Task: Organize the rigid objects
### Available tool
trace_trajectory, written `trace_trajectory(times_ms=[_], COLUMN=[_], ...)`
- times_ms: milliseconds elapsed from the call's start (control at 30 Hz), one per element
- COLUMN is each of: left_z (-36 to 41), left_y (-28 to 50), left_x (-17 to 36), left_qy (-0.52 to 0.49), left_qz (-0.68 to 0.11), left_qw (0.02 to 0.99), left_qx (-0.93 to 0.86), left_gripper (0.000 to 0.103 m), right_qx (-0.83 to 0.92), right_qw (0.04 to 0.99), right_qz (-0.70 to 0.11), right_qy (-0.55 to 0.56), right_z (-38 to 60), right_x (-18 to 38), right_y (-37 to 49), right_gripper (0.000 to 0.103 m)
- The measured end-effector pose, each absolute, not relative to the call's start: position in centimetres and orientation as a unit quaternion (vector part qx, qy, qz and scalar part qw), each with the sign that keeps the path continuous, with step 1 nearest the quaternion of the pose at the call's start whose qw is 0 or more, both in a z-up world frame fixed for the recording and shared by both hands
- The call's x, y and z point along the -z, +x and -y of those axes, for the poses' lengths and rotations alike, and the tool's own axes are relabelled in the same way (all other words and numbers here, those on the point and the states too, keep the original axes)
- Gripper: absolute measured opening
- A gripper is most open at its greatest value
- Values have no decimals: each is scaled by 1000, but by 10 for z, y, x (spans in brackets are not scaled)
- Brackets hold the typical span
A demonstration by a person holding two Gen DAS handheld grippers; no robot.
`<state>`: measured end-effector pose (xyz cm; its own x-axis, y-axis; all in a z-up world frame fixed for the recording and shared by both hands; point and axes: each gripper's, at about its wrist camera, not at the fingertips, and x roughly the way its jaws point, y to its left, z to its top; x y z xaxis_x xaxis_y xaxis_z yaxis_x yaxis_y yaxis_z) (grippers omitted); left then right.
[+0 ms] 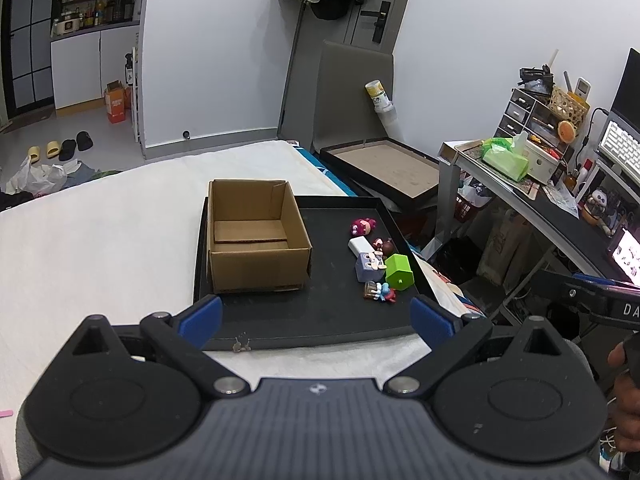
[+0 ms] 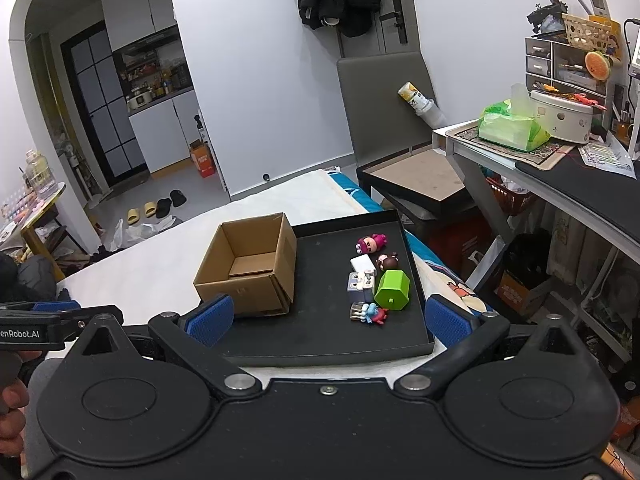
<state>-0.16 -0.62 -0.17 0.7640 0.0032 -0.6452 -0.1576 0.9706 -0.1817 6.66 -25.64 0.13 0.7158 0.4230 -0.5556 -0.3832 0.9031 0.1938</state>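
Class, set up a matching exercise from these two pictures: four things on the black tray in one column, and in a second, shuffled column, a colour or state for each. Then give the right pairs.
Column one:
1. cardboard box
2. house-shaped block
3. charger block
4. round-headed figurine

Column two:
a. bright green
b. open and with nothing inside
c. pink, at the far end of the toy cluster
d. white

Pairs: 1-b, 2-a, 3-d, 4-c

All sit on the black tray.
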Motion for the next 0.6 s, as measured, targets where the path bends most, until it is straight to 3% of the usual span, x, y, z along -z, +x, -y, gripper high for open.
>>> trace_trajectory(times_ms=[600], left_z=[6], left_y=[-3], left_x=[1], left_qy=[-120], left_qz=[-342], left_qw=[931], left_qx=[-46], left_gripper=[100], right_qx=[-219], right_qw=[925], right_qz=[-310], right_qy=[30], right_z=[255], right_x=[1], right_y=[65], right_gripper=[103])
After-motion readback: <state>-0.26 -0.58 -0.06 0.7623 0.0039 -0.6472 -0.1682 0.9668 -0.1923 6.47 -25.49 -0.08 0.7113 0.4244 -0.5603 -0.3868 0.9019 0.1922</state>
